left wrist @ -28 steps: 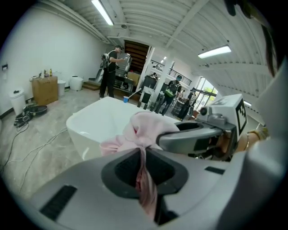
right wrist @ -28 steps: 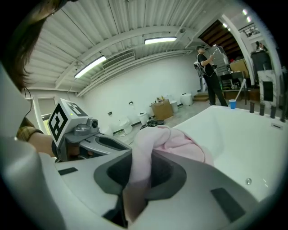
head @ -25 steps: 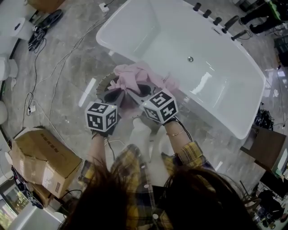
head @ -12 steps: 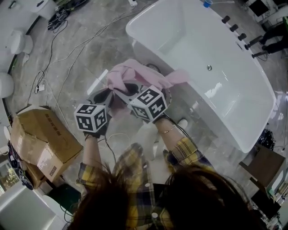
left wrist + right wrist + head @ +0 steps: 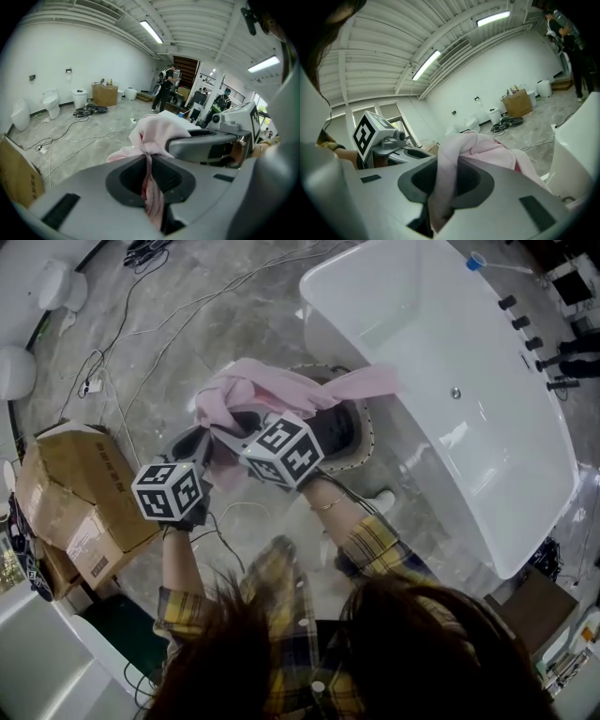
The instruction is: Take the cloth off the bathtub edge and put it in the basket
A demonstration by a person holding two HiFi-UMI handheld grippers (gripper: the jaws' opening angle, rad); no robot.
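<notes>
- Pink and limp, the crumpled pink fabric cloth [image 5: 281,390] is held up in the air. It is bunched near the two grippers, and one long tail reaches across toward the tub. Whether that tail touches the tub's rim cannot be told.
- The cloth looks light and floppy. It should sag and trail wherever it is not gripped, and nothing about it seems fragile or slippery.
- The best hold is probably on thick gathered folds, since a thin edge could slide out. The loose tail may snag or fall outside the basket.
- The left gripper [image 5: 149,158] has its jaws nearly closed, pinching a narrow fold of cloth that runs down between them.
- The right gripper [image 5: 440,174] has its jaws clamped on a thicker roll of the same cloth.
- The round dark basket with a patterned rim [image 5: 368,432] stands on the floor, just beside the tub and partly under the tail of the cloth.
- The white glossy bathtub [image 5: 450,324] lies beyond the basket.
- A brown cardboard box [image 5: 70,493] sits well apart on the grey marbled floor [image 5: 216,324].
</notes>
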